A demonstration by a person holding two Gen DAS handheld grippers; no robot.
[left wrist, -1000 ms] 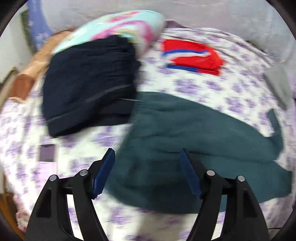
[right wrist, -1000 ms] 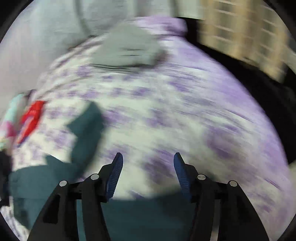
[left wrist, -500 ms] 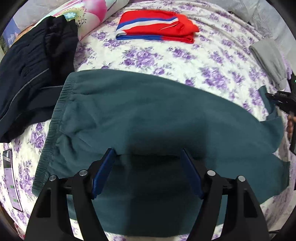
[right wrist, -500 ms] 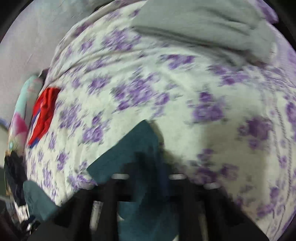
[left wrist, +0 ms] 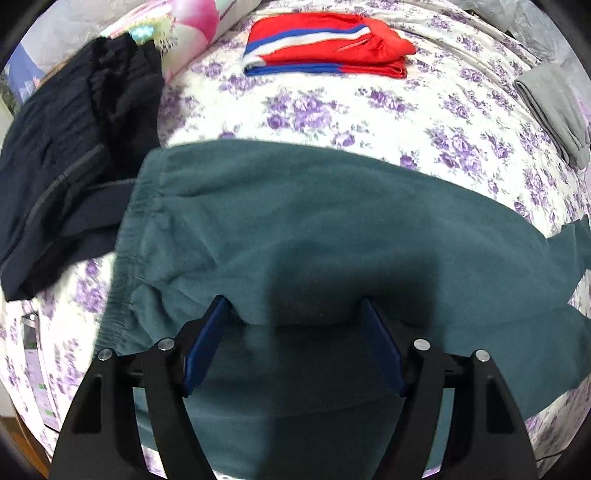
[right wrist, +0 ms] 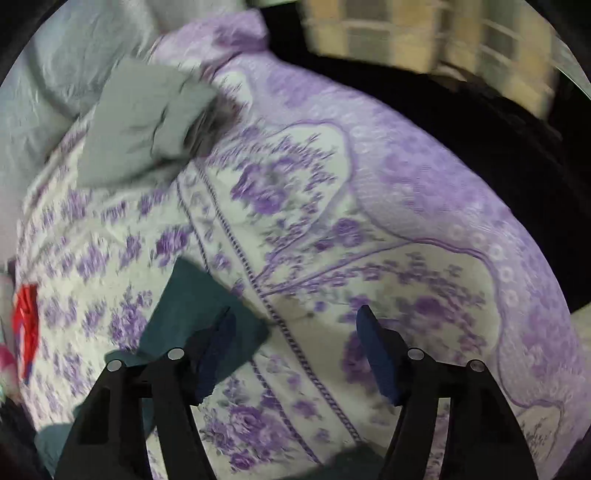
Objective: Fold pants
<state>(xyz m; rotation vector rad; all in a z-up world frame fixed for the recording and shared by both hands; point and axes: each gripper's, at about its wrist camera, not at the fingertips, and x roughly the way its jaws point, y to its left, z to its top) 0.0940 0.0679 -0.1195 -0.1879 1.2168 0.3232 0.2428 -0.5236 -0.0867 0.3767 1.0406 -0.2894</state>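
- Teal pants [left wrist: 332,229] spread sideways over the flowered bed sheet [left wrist: 369,110], waistband at the left of the left wrist view, legs running to the right.
- Left gripper [left wrist: 293,306] pointing steeply down on the middle of the pants; fingers [left wrist: 207,339] wide apart, tips at the cloth.
- Between these fingers a fold edge of the teal cloth, running from one tip to the other; no pinch on it.
- Right gripper [right wrist: 295,314] over the far end of the pants, picture blurred; jaws just opening, now wide apart.
- Between its fingers only the bed sheet; leg end [right wrist: 192,306] lying flat, partly under the left finger [right wrist: 218,347], free of any grip.
- Beside the waistband, partly under it, a dark navy garment [left wrist: 62,166], crumpled.
- Behind the teal pants, well apart, red pants with blue and white stripes [left wrist: 325,44], folded flat.
- At the right edge of the bed a grey folded garment [left wrist: 550,107].
- At the top left a pillow [left wrist: 192,26] with pink and light green print, touching the navy garment.
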